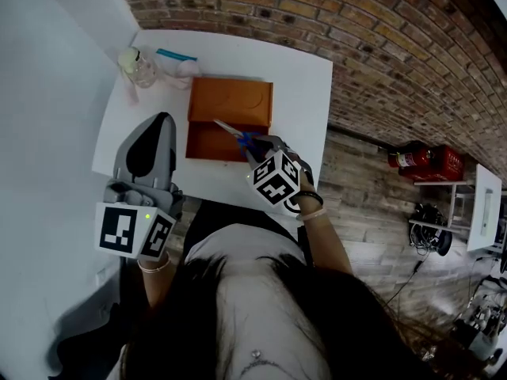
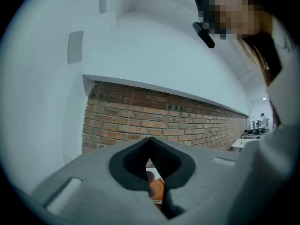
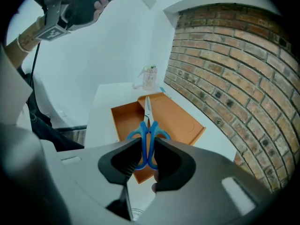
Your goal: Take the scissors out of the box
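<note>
The head view looks steeply down from over the person's dark hair, high enough to take in the whole white rectangular table [image 1: 309, 77] and the red brick wall [image 1: 333, 14] behind it. The left gripper view sits low behind its grey fingers [image 2: 124, 165], facing level at that brick wall. Only a sliver of the open flat orange box [image 2: 157, 189] shows between them. The right gripper view tilts down along its own fingers [image 3: 117, 165], close over the blue-handled steel scissors [image 3: 149, 130], with box, table and wall beyond. All three views share the box and the wall. The head view and right gripper view also share the table.
</note>
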